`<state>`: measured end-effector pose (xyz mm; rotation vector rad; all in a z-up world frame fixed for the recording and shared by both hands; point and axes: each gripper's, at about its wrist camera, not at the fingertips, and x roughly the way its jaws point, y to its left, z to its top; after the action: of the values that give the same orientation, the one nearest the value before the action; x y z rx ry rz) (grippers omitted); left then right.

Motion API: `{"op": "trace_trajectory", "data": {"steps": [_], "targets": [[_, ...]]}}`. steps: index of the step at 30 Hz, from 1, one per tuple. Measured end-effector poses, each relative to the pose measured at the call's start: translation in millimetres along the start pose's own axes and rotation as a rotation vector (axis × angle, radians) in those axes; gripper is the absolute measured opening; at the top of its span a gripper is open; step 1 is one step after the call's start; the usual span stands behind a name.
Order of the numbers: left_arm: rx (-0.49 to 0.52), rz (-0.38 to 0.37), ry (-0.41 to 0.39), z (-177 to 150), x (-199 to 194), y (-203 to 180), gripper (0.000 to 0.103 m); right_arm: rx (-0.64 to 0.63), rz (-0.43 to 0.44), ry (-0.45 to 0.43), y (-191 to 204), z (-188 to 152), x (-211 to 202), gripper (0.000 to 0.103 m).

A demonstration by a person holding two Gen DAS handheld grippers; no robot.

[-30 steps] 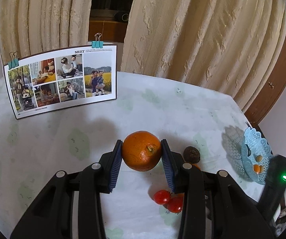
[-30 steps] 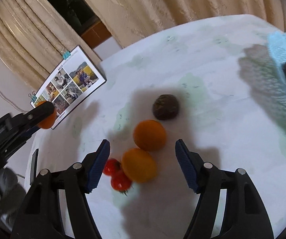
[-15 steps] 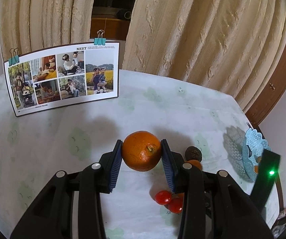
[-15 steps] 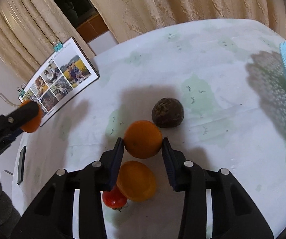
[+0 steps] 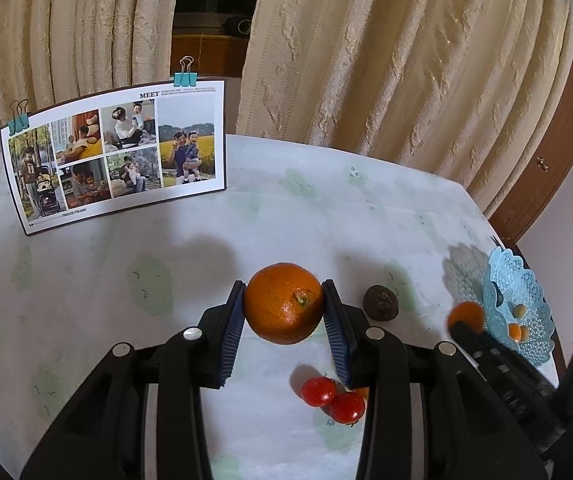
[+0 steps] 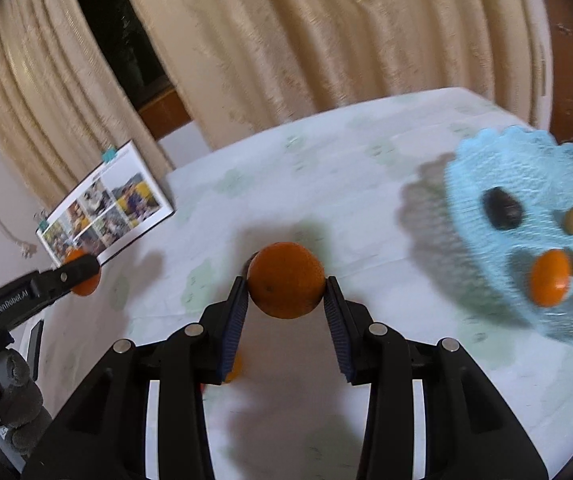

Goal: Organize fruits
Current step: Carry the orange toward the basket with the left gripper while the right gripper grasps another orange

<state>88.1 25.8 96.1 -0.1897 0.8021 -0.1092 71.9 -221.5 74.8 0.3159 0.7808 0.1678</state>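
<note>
Two pairs of tongs, left tongs and right tongs, each clench an orange at frame centre above the surface, pads on its widest girth, judged firm, light, slightly yielding, bound lower-right to the blue basket.

The orange had dimpled, slightly shiny peel. The tomatoes were smooth and glossy. The basket was lacy pale-blue plastic. The table wore matt printed cloth; the curtains were rough, textured fabric.
</note>
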Motion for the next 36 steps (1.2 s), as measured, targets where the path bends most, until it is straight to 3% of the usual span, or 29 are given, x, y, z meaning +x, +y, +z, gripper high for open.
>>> {"op": "trace_trajectory", "data": {"steps": [10, 17, 31, 36], "targets": [[0.022, -0.009, 0.001, -3, 0, -7, 0.039, 0.098, -0.101, -0.095, -62, 11, -40, 0.040], [0.029, -0.015, 0.000, -4, -1, -10, 0.039, 0.171, -0.163, -0.116, -102, 16, -50, 0.040], [0.053, -0.021, -0.004, -7, -5, -20, 0.039, 0.248, -0.184, -0.148, -132, 6, -62, 0.042], [0.070, -0.019, -0.009, -10, -8, -28, 0.039, 0.253, -0.252, -0.206, -145, -3, -78, 0.042]]}}
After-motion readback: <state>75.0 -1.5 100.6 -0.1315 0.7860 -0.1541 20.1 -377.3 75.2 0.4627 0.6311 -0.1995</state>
